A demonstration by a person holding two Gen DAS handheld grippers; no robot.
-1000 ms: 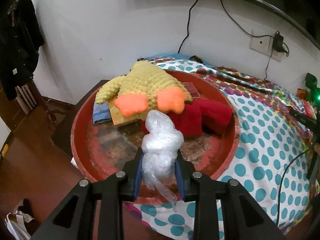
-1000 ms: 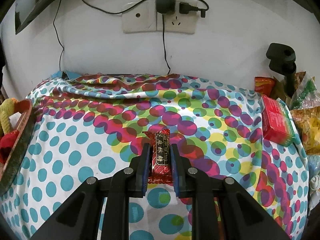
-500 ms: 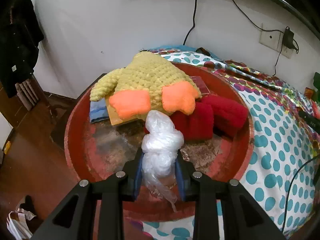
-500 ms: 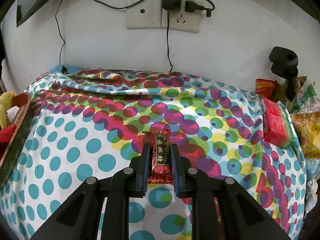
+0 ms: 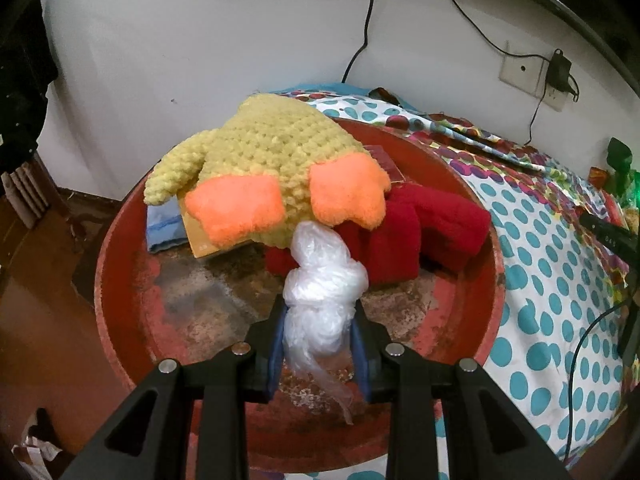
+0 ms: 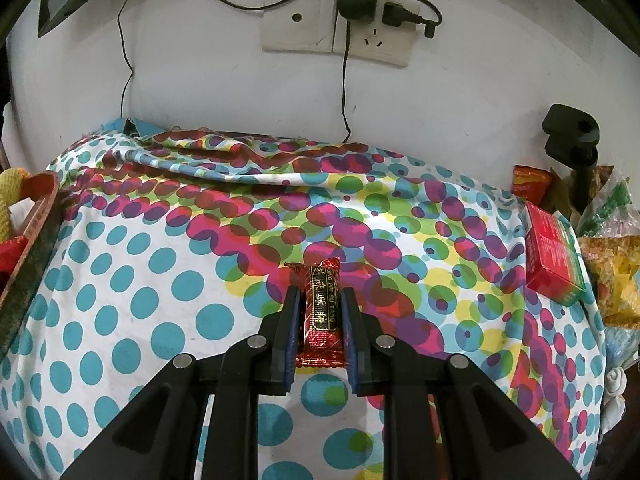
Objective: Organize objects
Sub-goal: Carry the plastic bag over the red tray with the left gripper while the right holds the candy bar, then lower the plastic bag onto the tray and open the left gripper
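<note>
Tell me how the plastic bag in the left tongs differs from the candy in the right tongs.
The plastic bag is clear-white; the candy is red with gold print. The bag is a crumpled, knotted wad with a loose tail; the candy is a flat, neat oblong. The bag hangs over the red tray; the candy is above the dotted cloth. Both sit between tong pads, sticking out forward.

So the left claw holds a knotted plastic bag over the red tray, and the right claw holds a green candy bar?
Not quite: the candy bar in the right claw is red, as the right wrist view shows. The rest holds: left claw, plastic bag, red tray.
</note>
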